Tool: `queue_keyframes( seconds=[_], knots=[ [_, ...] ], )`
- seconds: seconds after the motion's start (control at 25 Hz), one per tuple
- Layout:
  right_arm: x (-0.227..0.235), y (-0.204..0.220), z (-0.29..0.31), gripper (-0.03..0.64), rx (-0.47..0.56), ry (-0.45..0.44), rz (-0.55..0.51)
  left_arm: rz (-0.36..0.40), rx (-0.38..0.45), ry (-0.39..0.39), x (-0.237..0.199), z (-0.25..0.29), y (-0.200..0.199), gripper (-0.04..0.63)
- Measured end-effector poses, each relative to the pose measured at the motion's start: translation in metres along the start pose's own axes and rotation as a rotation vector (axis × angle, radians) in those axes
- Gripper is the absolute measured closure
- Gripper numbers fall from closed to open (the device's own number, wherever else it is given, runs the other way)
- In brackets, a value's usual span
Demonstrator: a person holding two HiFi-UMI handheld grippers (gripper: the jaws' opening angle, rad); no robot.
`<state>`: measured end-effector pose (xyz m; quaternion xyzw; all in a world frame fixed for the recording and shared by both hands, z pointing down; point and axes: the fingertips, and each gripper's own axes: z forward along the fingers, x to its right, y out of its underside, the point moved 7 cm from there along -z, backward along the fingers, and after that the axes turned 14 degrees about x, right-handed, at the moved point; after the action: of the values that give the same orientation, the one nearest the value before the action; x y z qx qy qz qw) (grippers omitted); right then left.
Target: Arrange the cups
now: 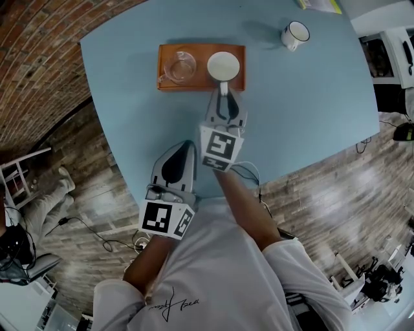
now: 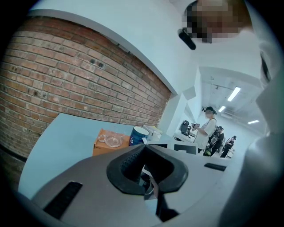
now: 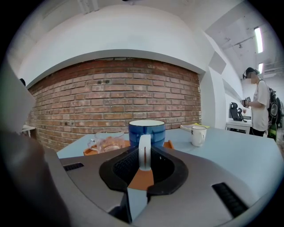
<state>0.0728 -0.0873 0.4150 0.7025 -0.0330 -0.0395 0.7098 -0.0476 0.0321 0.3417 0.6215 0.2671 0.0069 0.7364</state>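
An orange tray (image 1: 202,81) lies at the far side of the light blue table (image 1: 310,110). On its left stands a clear glass cup (image 1: 179,66), on its right a blue cup (image 1: 223,65) with a white inside. My right gripper (image 1: 224,90) is shut on the blue cup's white handle (image 3: 144,153), which stands upright between the pads. The cup rests on the tray (image 3: 91,151) beside the glass cup (image 3: 108,141). My left gripper (image 1: 186,145) hangs shut and empty near the table's front edge, well short of the tray (image 2: 100,148).
A white mug (image 1: 295,35) stands alone at the table's far right, near a yellow paper (image 1: 320,5). A brick wall runs behind the table. A person (image 3: 259,106) stands at a counter in the background, with others beyond.
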Motion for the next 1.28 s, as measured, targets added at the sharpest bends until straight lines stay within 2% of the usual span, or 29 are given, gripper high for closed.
queue_keyframes(
  seconds=[0.32,0.6,1.0,1.28],
  knots=[
    [-0.003,-0.003,0.005,0.557,-0.023,0.070,0.059,-0.003,0.005,-0.016,-0.005,-0.002,0.000,0.588],
    [-0.011,-0.002,0.001,0.557,-0.041,0.100,-0.013,0.001,0.021,-0.058,-0.016,-0.005,-0.006,0.588],
    [-0.012,-0.001,0.001,0.555,-0.044,0.093,0.039,0.002,0.039,-0.092,-0.028,-0.009,-0.010,0.588],
    [-0.013,-0.007,-0.003,0.514,-0.025,0.071,0.028,-0.002,0.050,-0.089,-0.030,-0.011,-0.010,0.588]
  ],
)
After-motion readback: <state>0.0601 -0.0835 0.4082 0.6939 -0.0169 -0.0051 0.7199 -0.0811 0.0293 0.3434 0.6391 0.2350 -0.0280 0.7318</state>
